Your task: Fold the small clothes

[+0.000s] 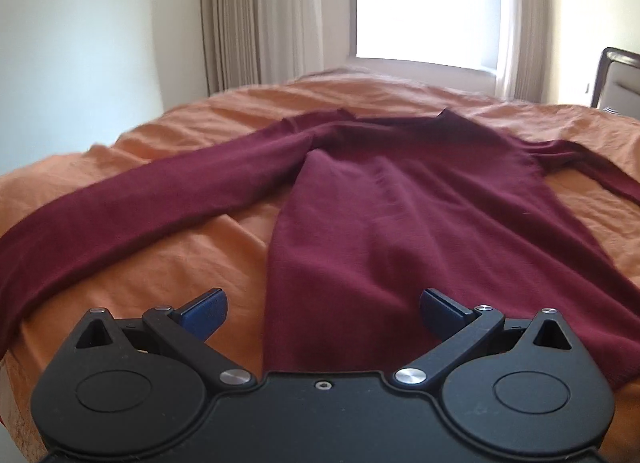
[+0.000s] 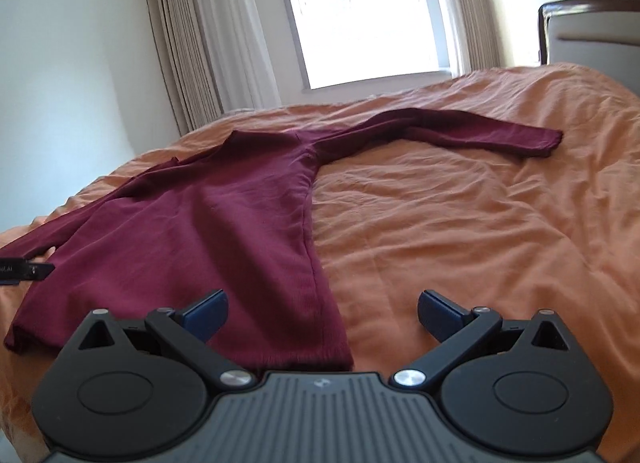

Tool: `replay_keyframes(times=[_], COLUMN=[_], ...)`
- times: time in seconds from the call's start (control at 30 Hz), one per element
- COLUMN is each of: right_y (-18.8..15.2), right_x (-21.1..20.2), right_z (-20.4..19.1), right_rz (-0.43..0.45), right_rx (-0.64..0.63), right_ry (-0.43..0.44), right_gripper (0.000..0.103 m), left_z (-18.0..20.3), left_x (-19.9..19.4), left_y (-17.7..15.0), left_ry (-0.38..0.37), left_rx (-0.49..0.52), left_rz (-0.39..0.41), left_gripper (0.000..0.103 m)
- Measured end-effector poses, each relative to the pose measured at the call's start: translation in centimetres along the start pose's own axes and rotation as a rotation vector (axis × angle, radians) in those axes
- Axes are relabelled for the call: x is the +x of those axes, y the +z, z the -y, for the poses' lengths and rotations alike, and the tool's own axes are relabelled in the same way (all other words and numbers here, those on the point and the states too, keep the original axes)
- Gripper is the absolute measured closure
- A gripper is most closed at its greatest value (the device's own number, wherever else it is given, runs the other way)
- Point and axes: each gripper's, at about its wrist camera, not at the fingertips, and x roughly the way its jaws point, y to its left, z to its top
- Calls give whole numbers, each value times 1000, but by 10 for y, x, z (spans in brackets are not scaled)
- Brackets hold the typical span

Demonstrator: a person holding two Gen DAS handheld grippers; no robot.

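1. One maroon sweater [image 1: 400, 199] lies flat on the bed [image 1: 192, 247], which is covered with an orange sheet; the hem is nearest the cameras and the neck points to 12 o'clock, toward the window [image 1: 424, 3].
2. In the left wrist view the body runs from 6 o'clock up the middle. One sleeve [image 1: 132, 203] stretches out toward 9 o'clock and reaches the frame edge. The other sleeve runs off toward 3 o'clock.
3. In the right wrist view the sweater [image 2: 192, 231] fills the left half. Its sleeve [image 2: 472, 129] reaches toward 1 o'clock, bent at the middle, with the cuff flat on the sheet.
4. The left gripper [image 1: 323, 313] is spread wide and holds nothing. Its blue pads [image 1: 206, 309] are well apart; one is over bare sheet, the other over the sweater's body near the hem.
5. The right gripper [image 2: 322, 313] is also spread wide and holds nothing. One pad is over the sweater's side edge, the other over the sheet.
6. A dark part, probably of the left gripper [image 2: 24, 269], shows at 9 o'clock in the right wrist view, beside the sweater.
7. Curtains [image 2: 188, 55] hang beside the window, and a headboard [image 2: 592, 31] stands at 2 o'clock.
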Motion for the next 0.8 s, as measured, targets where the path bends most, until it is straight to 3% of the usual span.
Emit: replay_keyframes(times=[0.13,0.2,0.3,0.33,0.37,0.43,0.47,0.5,0.57,0.8], right_y=[21,28,32,33,34,35,37,39,43,76], right_x=[27,31,33,32,32,31,30,29,27,17], right_z=[-6,-10,-21,-25,-27,-32,-35,-36,-39,-48], right_rz=[-110,-164,-259,-288,-318,-371,-392,-409,-439,-565], right_rx=[69,101,93,88,84,76,79,86,96,92], right_ry=[6,-9,-75,-92,-106,-118,-121,-122,-134,-117], right_gripper=[1,8,25,37,51,67,82,86,94,96], left_z=[-23,-32,-39,-40,-41,-42,-42,-42,-41,-47], left_x=[25,24,26,26,26,26,27,27,28,9], left_y=[7,8,12,14,17,22,24,25,28,51], left_ry=[-30,-55,-80,-93,-104,-138,-164,-188,-200,-159], left_rx=[-69,-92,-101,-99,-93,-90,-98,-109,-109,-122], left_rz=[-129,-147,-228,-247,-267,-309,-333,-351,-378,-477], left_gripper=[1,1,9,13,23,48,67,80,94,97])
